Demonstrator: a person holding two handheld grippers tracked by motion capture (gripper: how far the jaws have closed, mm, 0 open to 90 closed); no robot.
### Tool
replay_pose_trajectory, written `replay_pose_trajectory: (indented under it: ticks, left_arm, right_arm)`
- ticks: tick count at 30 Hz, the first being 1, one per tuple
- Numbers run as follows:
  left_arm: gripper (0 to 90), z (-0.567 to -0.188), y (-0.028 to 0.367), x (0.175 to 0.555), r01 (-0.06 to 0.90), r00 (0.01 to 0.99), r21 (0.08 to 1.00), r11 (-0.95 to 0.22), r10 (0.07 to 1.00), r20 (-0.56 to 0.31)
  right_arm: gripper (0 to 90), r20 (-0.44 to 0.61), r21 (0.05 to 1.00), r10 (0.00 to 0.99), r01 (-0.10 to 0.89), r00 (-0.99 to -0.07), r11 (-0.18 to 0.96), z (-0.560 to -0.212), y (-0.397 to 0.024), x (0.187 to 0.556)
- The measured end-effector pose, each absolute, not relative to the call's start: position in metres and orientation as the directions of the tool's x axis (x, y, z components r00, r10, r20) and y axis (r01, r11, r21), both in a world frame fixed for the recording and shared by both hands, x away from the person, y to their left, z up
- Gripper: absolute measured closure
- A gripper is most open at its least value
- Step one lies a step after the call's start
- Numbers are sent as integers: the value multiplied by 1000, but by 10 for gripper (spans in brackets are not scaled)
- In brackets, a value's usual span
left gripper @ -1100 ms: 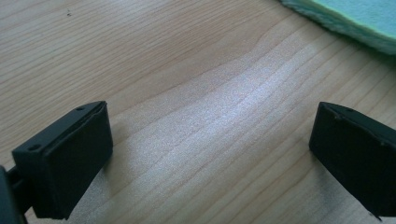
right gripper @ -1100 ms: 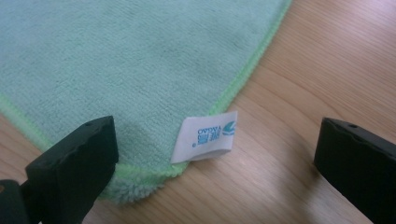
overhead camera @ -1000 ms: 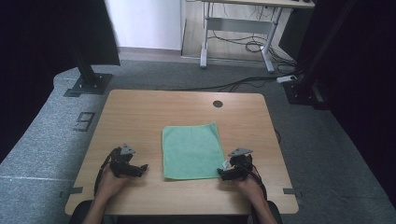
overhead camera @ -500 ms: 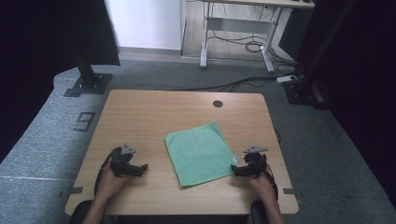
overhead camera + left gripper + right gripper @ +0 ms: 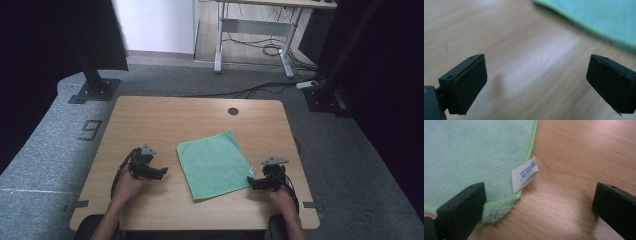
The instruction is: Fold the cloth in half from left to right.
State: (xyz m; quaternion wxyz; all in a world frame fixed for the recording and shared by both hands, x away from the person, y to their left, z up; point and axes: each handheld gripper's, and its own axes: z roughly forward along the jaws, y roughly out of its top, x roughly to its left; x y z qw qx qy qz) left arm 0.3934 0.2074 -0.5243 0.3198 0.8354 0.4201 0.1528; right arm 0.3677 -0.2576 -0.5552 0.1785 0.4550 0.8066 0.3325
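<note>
Lying flat on the table (image 5: 165, 120), the green cloth (image 5: 212, 162) is a single square sheet turned at a slant, one corner pointing away from the person toward the round hole (image 5: 233, 111) in the table and another pointing toward the near edge. Its surface is a soft, short-looped weave with a brighter green stitched hem, and it shows no folds. A small white tag (image 5: 524, 174) with blue print stands up from the hem at the cloth's corner nearest the right gripper (image 5: 537, 207), where the hem frays into loose fluff. That gripper's fingers (image 5: 464, 205) are spread wide and hold nothing, one resting over the cloth's corner, the other over bare wood beside the cloth. The left gripper (image 5: 536, 80) sits apart from the cloth's opposite side, its fingers (image 5: 465, 83) also wide and empty above bare wood.
</note>
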Motion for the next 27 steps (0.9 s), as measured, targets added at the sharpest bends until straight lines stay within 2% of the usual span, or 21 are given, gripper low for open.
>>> replay_pose_trajectory:
  ticks: [12,18,24,27]
  left_arm:
    - [75,-508,180,457,587,584,682,-436,812,17]
    - [86,-520,172,481,610,556,686,-396,831,-16]
    - [85,-539,166,492,634,528,654,-412,849,23]
    - [75,-545,169,494,649,505,660,-379,863,-2]
  right_arm:
    - [0,16,717,845,596,-534,362,-557,-260,367]
    - [0,16,717,845,595,-534,363,-557,-260,367]
    - [0,16,717,845,595,-535,363,-557,-260,367]
    - [0,16,717,845,595,-535,363,-557,-260,367]
